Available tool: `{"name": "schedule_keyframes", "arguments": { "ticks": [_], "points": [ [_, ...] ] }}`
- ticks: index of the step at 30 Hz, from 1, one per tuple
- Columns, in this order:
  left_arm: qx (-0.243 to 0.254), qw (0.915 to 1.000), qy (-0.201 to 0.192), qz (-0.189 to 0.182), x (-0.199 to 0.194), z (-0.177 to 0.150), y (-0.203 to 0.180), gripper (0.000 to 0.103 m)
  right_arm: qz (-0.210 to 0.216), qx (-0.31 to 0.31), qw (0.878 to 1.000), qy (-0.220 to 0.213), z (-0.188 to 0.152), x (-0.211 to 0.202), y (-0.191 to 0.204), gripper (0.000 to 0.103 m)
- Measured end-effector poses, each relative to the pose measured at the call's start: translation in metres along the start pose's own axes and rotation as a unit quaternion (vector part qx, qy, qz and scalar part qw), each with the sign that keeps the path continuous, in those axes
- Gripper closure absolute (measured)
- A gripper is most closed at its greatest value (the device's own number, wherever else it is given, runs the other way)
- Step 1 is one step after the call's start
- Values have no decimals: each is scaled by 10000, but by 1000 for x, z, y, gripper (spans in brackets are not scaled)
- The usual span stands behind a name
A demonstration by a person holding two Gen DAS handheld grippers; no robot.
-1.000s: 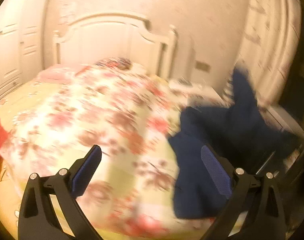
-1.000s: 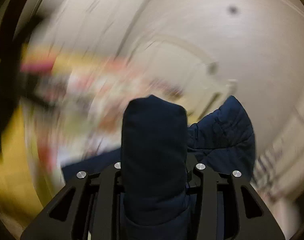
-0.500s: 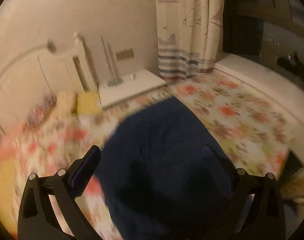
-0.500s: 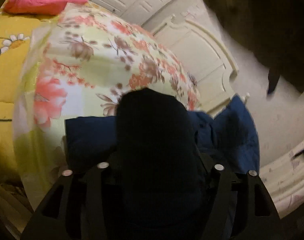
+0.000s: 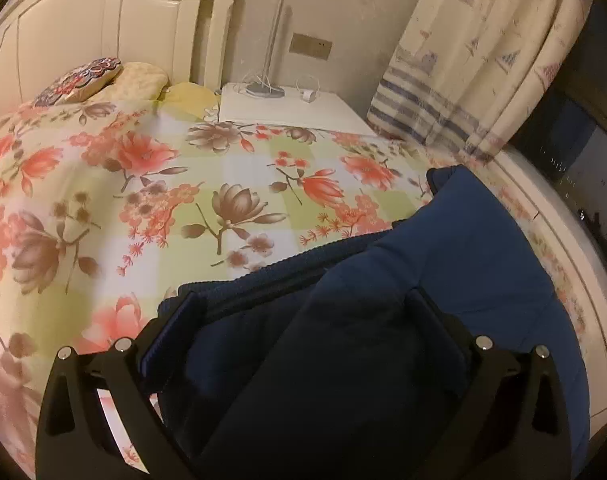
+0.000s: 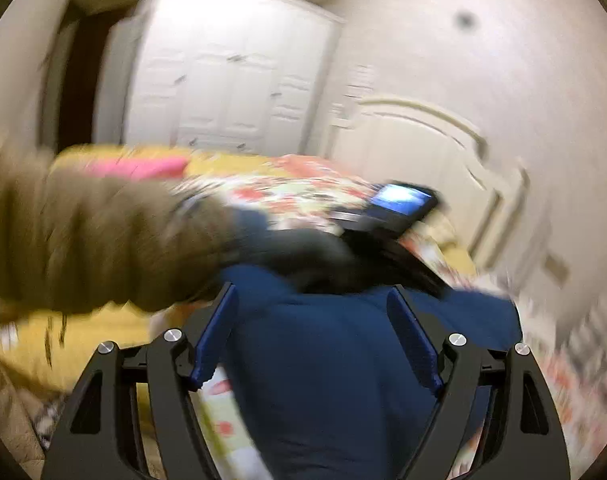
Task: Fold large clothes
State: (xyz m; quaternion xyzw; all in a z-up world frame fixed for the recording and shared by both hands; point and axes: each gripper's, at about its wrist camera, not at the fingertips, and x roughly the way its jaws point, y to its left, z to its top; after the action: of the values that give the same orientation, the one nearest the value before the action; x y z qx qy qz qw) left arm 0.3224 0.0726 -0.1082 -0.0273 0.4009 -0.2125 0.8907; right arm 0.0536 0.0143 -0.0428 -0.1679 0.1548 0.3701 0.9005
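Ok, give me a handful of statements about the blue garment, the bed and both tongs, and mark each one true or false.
1. The navy garment lies on a floral bedspread. True.
2. The left tongs are clamped shut on a pink pillow. False: they stand open, with the navy fabric bunched between the fingers.
3. A white nightstand stands beside the headboard. True.
4. The right tongs are shut tight. False: they are open, blue fabric lying between the pads.
5. The curtain is plain dark red. False: it is cream with blue stripes and small prints.
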Motion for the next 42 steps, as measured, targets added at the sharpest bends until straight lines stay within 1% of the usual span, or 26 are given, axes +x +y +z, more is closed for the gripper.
{"name": "schedule_keyframes", "arguments": {
  "ticks": [2,4,5,7,8,10,12,15,19,20,22,23,24,25,27,29,30,31,32,33,35,37,38,39,41,42],
  "points": [
    [38,10000,1,32,-3,-2,-1,2,-96,566,9983,107,-4,15,-18,26],
    [98,9999,-8,64,-4,-6,2,2,-50,666,9966,492,-8,44,-12,28],
    [117,9999,-19,48,-2,0,-1,2,-145,411,9946,941,-15,67,4,29],
    [107,9999,-80,11,-3,-2,1,2,-715,-472,9889,1217,-23,92,36,29],
    [98,9999,-100,-17,-2,1,0,2,-859,-883,9837,1312,-26,99,52,32],
    [24,9998,-172,-121,-2,-1,5,2,-1026,-1199,9775,1401,-31,107,65,34],
    [-11,9997,-209,-139,-6,0,4,2,-1243,-1695,9681,1362,-39,112,80,39],
    [89,9996,-244,127,-12,0,-4,2,-1301,-2081,9611,1268,-46,108,90,46],
    [-14,9954,-407,871,-41,-7,-6,2,-429,-1959,9733,1113,-37,72,88,47],
    [-113,9941,-443,985,-50,-12,-3,2,-187,-1745,9790,1038,-33,59,81,44],
    [-334,9909,-500,1201,-71,-25,5,2,-29,-1069,9912,781,-24,31,49,30],
    [-430,9917,-465,1121,-80,-33,11,2,86,-539,9966,614,-21,15,25,12],
    [-514,9922,-435,1051,-87,-39,15,2,149,-133,9986,487,-21,4,6,4],
    [-650,9929,-396,914,-97,-50,21,2,130,408,9985,345,-23,-8,-18,4],
    [-780,9945,-301,632,-109,-65,27,2,64,1741,9845,202,-39,-22,-81,4],
    [-919,9954,-73,254,-113,-79,32,2,-36,2949,9553,190,-62,-25,-127,4],
    [-1020,9948,36,-21,-113,-85,35,2,87,3671,9297,288,-82,-22,-154,4],
    [-1207,9918,136,-395,-112,-93,40,2,269,4090,9114,370,-98,-16,-167,4],
    [-1351,9890,171,-585,-110,-98,44,2,476,4530,8888,508,-114,-5,-180,4],
    [-1584,9836,194,-835,-108,-102,50,2,556,4708,8785,592,-123,1,-185,4],
    [-1986,9720,177,-1246,-105,-107,61,2,774,4963,8614,756,-136,21,-192,4],
    [-2275,9627,136,-1461,-103,-108,68,2,899,5108,8506,859,-138,33,-187,4],
    [-2306,9607,143,-1539,-102,-108,67,2,970,5207,8428,955,-142,41,-187,4],
    [-2288,9575,198,-1745,-99,-106,63,2,1018,5248,8394,985,-146,36,-175,4],
    [-2146,9537,419,-2065,-91,-104,51,2,1118,5304,8348,963,-150,36,-172,4],
    [-2069,9548,498,-2077,-88,-104,46,2,1131,5314,8340,964,-149,38,-171,4]
  ]
}}
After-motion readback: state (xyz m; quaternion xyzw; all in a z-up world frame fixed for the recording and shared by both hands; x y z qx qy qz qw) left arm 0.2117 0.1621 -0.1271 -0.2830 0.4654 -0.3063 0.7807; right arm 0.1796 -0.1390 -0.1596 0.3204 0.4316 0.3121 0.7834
